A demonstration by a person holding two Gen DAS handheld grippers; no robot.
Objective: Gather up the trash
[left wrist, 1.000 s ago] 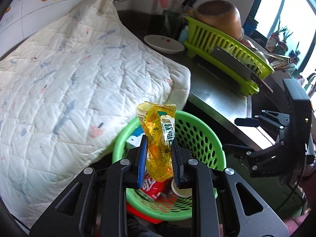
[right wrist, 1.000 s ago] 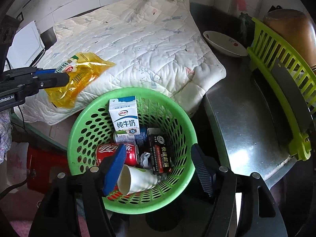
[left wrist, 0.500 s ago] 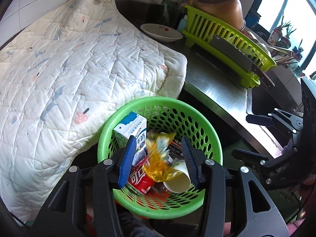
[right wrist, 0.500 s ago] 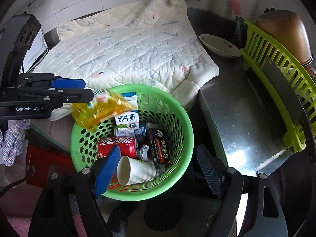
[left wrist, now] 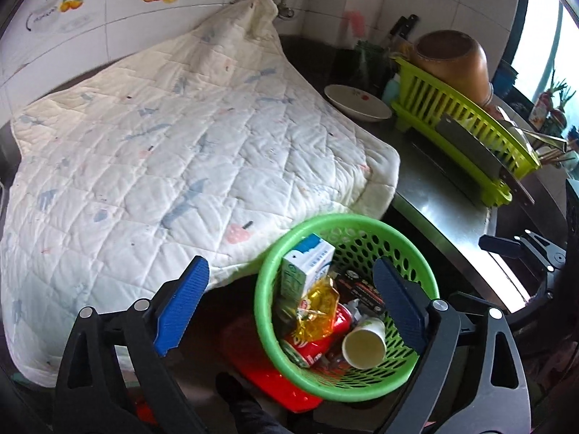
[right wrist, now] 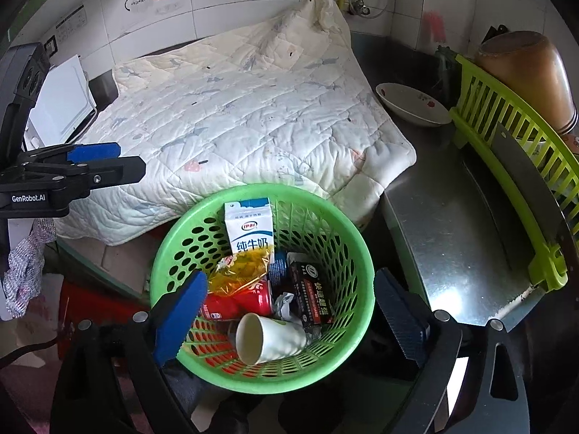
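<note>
The left gripper (left wrist: 289,303) has just been opening and now stands wide with nothing between its jaws; the right gripper (right wrist: 289,314) has likewise just spread and is empty. The yellow wrapper (right wrist: 240,271) lies in the green basket (right wrist: 173,249) below, atop the red can (right wrist: 235,302) near the milk carton (right wrist: 249,228). The quilt (left wrist: 163,152) beyond looks bare of litter, so collection seems about finished.

Each gripper is built from matte black plastic arms with triangular cut-outs, joined by round silver screws. On the left gripper (left wrist: 289,300) and the right gripper (right wrist: 289,314) alike, the fingers (left wrist: 181,302) are faced with ribbed blue pads (right wrist: 180,320). In the right wrist view, the left gripper is seen from the side as a flat black body on which "GenRobot.AI" is printed in white, and a thin black cable is seen low at the left edge.
</note>
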